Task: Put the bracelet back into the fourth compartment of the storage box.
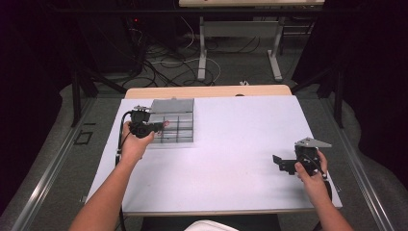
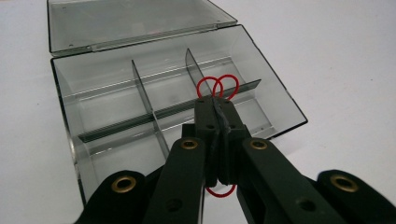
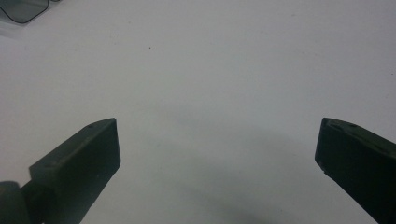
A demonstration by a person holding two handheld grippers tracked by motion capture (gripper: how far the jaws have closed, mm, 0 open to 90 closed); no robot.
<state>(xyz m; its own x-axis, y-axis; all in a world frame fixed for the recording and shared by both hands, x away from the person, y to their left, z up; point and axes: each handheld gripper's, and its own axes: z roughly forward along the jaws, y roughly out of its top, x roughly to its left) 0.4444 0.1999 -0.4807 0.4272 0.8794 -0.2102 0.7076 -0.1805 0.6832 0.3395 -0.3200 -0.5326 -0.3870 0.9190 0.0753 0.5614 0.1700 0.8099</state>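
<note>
White table; band in hand-held gripper

I see the divided box on the table's far left part, its lid laid open behind it. My left tool sits over the box's left compartments, clamping an elastic band. My right tool is well apart, near the right edge.
</note>
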